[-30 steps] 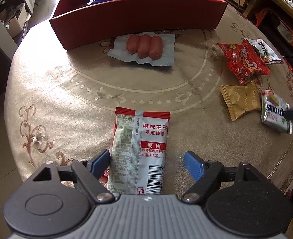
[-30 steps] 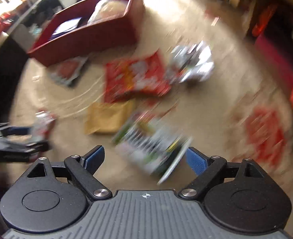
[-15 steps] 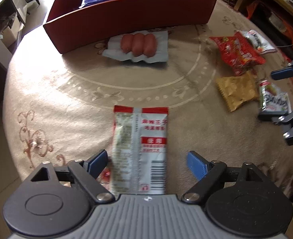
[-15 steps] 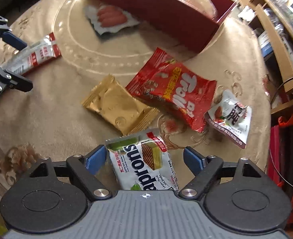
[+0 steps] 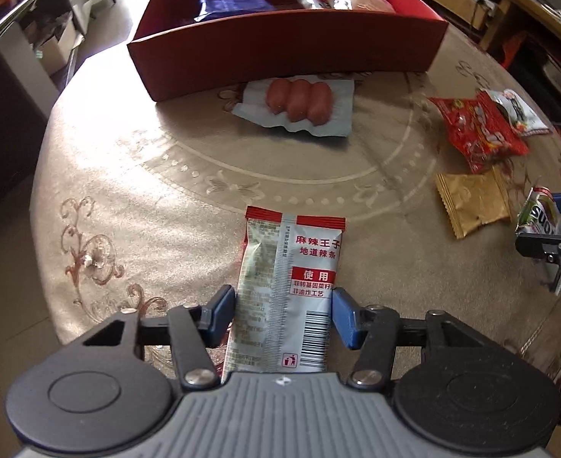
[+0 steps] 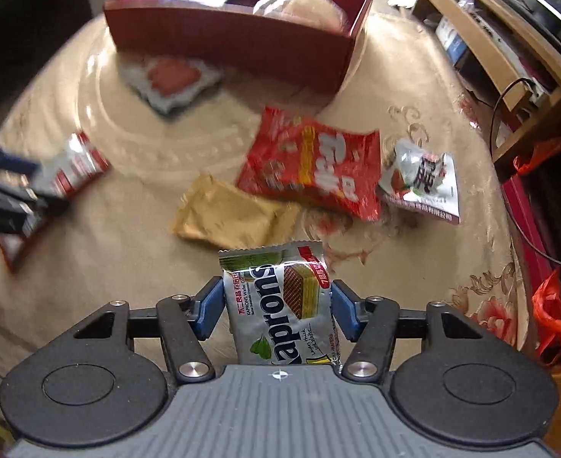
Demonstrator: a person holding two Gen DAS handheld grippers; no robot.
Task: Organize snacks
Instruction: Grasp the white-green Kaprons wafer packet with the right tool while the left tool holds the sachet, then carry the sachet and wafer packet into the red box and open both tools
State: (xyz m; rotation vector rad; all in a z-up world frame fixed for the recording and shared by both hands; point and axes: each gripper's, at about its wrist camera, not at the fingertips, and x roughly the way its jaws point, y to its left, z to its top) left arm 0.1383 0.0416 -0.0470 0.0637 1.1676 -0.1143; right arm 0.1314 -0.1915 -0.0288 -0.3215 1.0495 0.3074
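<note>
Snack packets on the table: six; two (image 5: 286, 294) (image 6: 282, 307) gripped.

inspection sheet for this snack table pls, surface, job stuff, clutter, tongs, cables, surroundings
surface: round table under a beige patterned cloth, sunlit on one side
job's things: red box at the far edge already holds a blue packet and other bags; sausage pack lies just in front of it; red bag, gold packet and small white packet lie loose
clutter: nothing seen
tongs: left tongs have just been closing, pads against the spicy strip packet; right tongs have just been closing, pads against the wafer packet
cables: black cable past the table's edge
surroundings: wooden shelving, orange plastic bag
</note>
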